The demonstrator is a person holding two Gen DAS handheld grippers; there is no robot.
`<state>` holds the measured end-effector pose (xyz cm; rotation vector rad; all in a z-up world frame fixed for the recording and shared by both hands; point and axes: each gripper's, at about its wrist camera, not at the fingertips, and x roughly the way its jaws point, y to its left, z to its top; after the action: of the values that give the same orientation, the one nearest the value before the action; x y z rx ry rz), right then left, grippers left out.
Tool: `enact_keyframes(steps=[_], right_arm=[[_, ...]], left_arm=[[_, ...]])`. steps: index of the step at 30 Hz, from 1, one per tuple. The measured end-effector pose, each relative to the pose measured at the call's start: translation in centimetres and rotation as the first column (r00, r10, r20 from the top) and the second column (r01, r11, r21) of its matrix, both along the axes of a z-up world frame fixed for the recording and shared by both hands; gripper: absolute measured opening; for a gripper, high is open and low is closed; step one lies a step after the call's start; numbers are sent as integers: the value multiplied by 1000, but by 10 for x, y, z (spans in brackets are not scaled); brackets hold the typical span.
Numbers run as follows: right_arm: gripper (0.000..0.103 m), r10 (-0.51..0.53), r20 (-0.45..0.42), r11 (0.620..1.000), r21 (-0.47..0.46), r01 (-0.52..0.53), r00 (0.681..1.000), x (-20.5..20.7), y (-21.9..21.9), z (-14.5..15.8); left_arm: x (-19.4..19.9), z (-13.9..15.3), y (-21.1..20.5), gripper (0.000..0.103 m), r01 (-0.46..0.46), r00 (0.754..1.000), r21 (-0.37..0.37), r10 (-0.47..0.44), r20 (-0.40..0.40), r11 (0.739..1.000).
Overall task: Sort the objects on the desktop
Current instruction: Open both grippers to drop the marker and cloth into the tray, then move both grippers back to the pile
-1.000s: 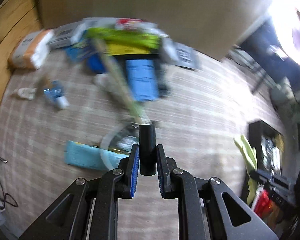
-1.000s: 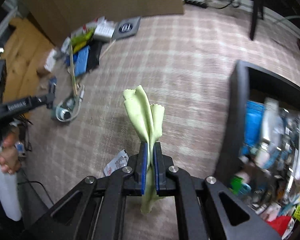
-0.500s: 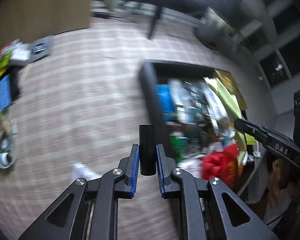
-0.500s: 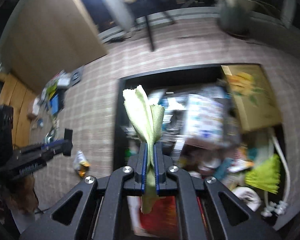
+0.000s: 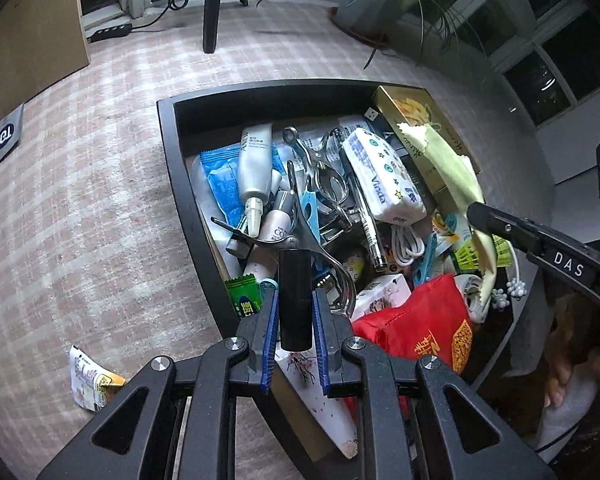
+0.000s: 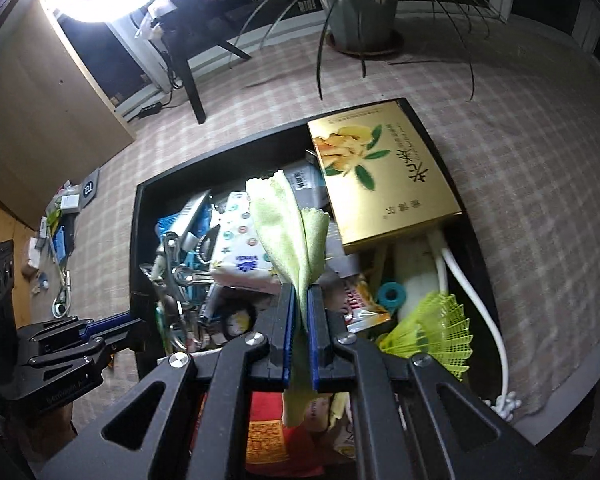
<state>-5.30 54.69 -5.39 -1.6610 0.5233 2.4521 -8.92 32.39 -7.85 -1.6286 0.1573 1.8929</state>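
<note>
- Left gripper (image 5: 295,312) clamped an upright black tube (image 5: 295,298), directly above the box's (image 5: 168,128) near-left corner.
- Right gripper (image 6: 300,320) pinched a green cloth (image 6: 288,228) over the box's middle.

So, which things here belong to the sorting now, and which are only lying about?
In the job:
- left gripper, shut on the black cylinder
- right gripper, shut on the green cloth
- black tray, already crowded

Lying about:
- potted plant
- power strip
- snack wrapper on the carpet
</note>
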Motion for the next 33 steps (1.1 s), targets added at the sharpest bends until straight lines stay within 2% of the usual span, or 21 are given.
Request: enact_keyframes(steps=[2,3,5,7,9,16,21,28,33], right_arm=[[7,0,1,1000,11,0,1000,1,1,-1],[8,1,0,1000,18,-1,1000,1,1,0],[17,-1,3,1000,31,1,1000,1,0,1],[43,-12,7,999,44,11,1000,1,-1,2],[53,-23,-8,998,55,24,1000,4,-3,6],[53,11,-34,996,86,-8,999,0,-23,16],[53,67,-69,996,63,-63,995,-8,-50,20],[53,197,-75,979,65,-193,977,-35,-109,23],[53,287,-78,958,45,-284,955,-57,-159,25]], left_arm=[[1,0,2,17,12,1000,6,-12,4,1000],[1,1,3,25,14,1000,6,-14,10,1000],[3,6,1,40,15,1000,10,-15,-14,1000],[5,11,-1,40,14,999,4,-14,-45,1000],[4,14,-6,40,5,999,6,-5,-51,1000],[-9,18,-38,40,-61,996,8,61,-60,998],[-24,15,-78,39,-136,989,1,136,-65,991],[-48,10,-157,39,-281,958,-30,279,-65,959],[-65,6,-220,39,-386,921,-46,383,-65,921]])
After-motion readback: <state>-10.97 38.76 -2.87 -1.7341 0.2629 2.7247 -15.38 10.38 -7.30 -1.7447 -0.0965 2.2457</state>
